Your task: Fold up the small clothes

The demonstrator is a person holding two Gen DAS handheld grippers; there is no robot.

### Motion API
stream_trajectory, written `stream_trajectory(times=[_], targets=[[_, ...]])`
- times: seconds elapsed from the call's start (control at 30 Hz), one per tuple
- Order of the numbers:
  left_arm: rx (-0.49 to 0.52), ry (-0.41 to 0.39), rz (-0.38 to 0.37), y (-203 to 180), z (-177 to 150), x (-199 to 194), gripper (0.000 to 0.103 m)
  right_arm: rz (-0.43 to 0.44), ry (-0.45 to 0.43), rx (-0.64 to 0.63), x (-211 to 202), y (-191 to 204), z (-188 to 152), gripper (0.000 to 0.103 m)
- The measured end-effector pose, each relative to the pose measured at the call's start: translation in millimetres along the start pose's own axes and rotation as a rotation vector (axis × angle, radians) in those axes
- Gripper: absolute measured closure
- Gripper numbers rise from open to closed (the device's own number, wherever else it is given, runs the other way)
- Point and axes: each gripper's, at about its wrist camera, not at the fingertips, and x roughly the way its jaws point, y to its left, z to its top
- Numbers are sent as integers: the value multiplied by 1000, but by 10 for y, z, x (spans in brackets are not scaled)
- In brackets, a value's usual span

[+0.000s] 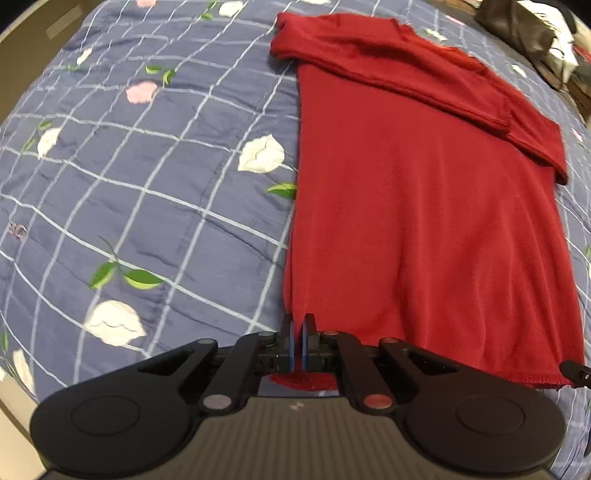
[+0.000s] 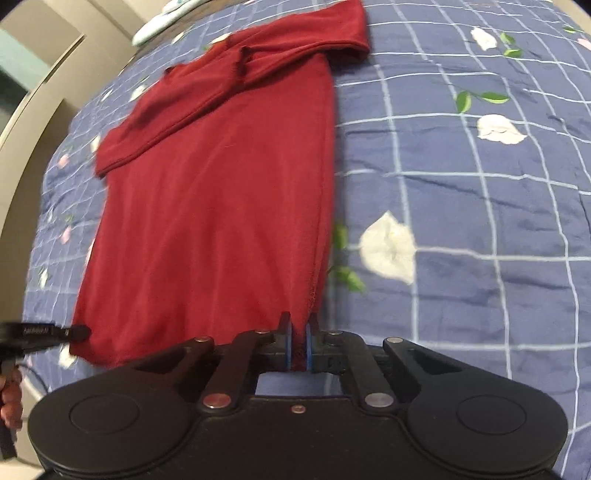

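Note:
A dark red knit top (image 1: 424, 206) lies flat on a blue bedspread (image 1: 147, 184), with its sleeves folded across the far end. My left gripper (image 1: 298, 326) is shut on the near left corner of its hem, and red cloth shows between and below the blue pads. In the right wrist view the same top (image 2: 214, 206) stretches away, and my right gripper (image 2: 298, 326) is shut on the near right corner of the hem. The left gripper (image 2: 75, 332) also shows at the other hem corner.
The bedspread (image 2: 480, 221) has a white grid with white and pink flowers. A dark bag (image 1: 517, 26) lies at the far right of the bed. A beige bed frame (image 2: 22, 129) curves along the left, and a hand (image 2: 11, 398) holds the left gripper's handle.

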Motion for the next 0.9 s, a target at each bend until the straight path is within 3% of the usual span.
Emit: stream_trajectory(times=[0.17, 0.37, 0.7, 0.9], targets=[[19, -29, -18, 169, -73, -223, 101, -8, 10, -80, -208, 173, -186, 97], [42, -19, -38, 404, -360, -436, 101, -23, 26, -84, -403, 277, -533, 97], [63, -31, -67, 715, -927, -562, 101, -31, 2, 7, -673, 299, -1370, 97], [115, -63, -58, 679, -1018, -541, 99, -46, -29, 15, -689, 346, -1609, 97]])
